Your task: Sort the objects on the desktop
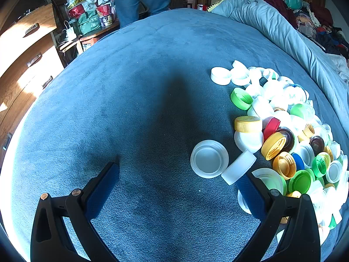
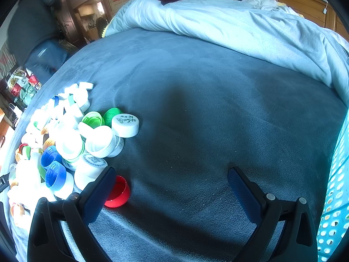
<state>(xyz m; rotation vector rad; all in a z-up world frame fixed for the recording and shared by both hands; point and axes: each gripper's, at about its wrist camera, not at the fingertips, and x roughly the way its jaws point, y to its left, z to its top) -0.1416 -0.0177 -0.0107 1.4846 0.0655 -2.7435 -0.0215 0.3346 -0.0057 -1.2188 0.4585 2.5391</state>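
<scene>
**A:** On the blue bedspread (image 1: pixel 152 69) you have nothing sorted yet, as far as these views show. The heap of bottle caps (image 1: pixel 290 131) lies as one mixed pile, white, green, yellow, red and blue together, to the right of your left gripper (image 1: pixel 178 174) and to the left of your right gripper (image 2: pixel 172 179).

**B:** And my fingers?

**A:** Both pairs stand wide apart and hold nothing. Your left gripper's right finger (image 1: pixel 253 194) sits at the edge of the heap, with a white cap on its side (image 1: pixel 238 167) just beside its tip and a wide white lid (image 1: pixel 209 159), hollow side up, near it on bare cloth. Your right gripper's left finger (image 2: pixel 98 194) lies over part of a red cap (image 2: pixel 117 192); whether it touches it, I cannot tell.

**B:** So which step am I in?

**A:** I judge it the very start: choosing a first cap to pull out of the pile. The perforated turquoise basket (image 2: pixel 333 196) at the right edge of the right wrist view looks like one likely place for it, though I cannot see inside.

**B:** What does the next move ask of me?

**A:** Take a loose cap at the fringe. For the red cap, shift your right gripper leftward so the cap sits between the fingers, lower them to the cloth, then close across its ribbed rim. Mind the soft bedspread, and the printed white cap (image 2: pixel 91 168) close behind.
</scene>
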